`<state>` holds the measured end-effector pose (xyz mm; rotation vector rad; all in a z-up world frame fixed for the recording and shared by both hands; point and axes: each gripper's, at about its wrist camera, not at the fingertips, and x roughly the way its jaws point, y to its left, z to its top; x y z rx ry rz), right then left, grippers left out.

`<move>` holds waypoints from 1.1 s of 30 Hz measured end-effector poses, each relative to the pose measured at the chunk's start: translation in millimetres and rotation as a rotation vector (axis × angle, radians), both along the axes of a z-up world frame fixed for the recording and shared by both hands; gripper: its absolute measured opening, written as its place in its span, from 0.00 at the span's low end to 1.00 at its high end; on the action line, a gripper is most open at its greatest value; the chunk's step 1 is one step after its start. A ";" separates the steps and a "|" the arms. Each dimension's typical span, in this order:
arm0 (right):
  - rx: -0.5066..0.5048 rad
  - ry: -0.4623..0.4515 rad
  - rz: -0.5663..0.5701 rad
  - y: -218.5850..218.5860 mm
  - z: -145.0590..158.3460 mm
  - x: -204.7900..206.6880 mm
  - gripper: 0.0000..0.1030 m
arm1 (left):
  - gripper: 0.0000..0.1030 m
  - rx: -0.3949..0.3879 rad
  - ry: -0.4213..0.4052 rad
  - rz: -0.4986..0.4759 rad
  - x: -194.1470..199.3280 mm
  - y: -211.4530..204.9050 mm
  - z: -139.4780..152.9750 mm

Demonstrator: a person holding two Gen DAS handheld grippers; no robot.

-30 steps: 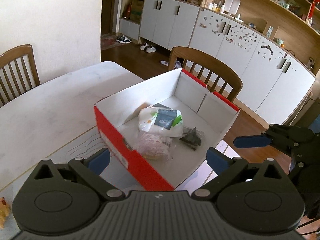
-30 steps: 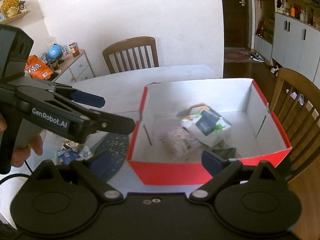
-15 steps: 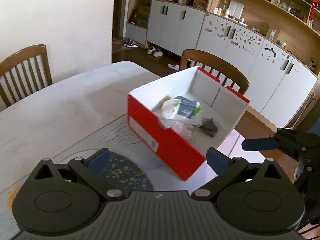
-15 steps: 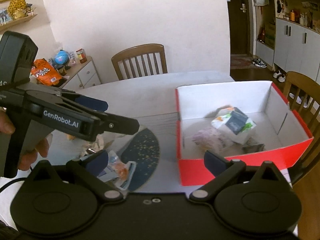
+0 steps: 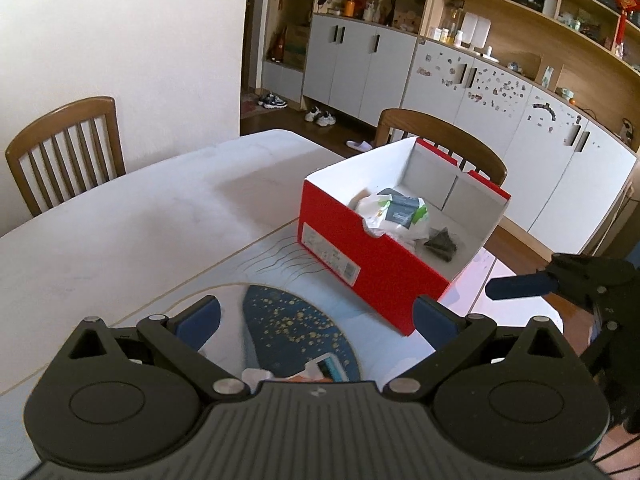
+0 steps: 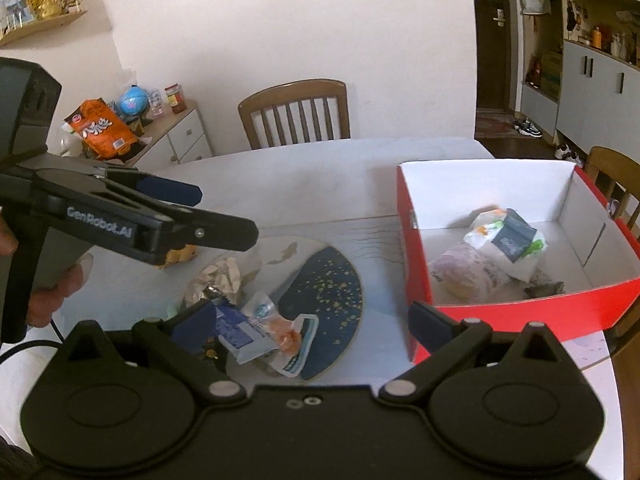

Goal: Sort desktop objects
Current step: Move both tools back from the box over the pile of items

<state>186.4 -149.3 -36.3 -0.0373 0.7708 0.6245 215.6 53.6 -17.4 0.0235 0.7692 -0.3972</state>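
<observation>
A red box with white inside (image 5: 360, 256) (image 6: 520, 312) stands on the table and holds a white-green packet (image 5: 394, 210) (image 6: 506, 240), a pinkish bag (image 6: 468, 274) and a dark crumpled item (image 5: 440, 242). On the mat in the right wrist view lie a crumpled foil wrapper (image 6: 218, 276), a blue-white packet (image 6: 240, 328) and a clear sachet with orange print (image 6: 292, 338). My left gripper (image 5: 316, 320) is open and empty above the mat. My right gripper (image 6: 310, 320) is open and empty above the packets. The left gripper also shows in the right wrist view (image 6: 160, 216).
A blue speckled mat (image 5: 296, 336) (image 6: 328, 292) lies on the white table (image 5: 120, 232). Wooden chairs stand at the far side (image 6: 296, 114) and behind the box (image 5: 440, 136). A side cabinet with snacks (image 6: 120, 128) stands at the left.
Both grippers have pulled back and left, away from the box. The box now sits farther right in both views, and the loose packets on the mat have come into view.
</observation>
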 end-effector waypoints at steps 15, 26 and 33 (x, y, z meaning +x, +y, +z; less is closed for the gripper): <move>-0.008 0.008 0.042 31.5 -4.6 -11.8 1.00 | 1.00 0.008 0.008 0.124 -18.4 64.3 -18.6; -0.011 0.021 0.077 59.7 -10.4 -12.4 0.99 | 1.00 0.031 0.018 0.204 -13.8 115.9 -34.7; -0.024 0.045 0.096 75.6 -20.4 -7.1 0.99 | 1.00 0.054 0.039 0.241 -6.0 143.7 -52.0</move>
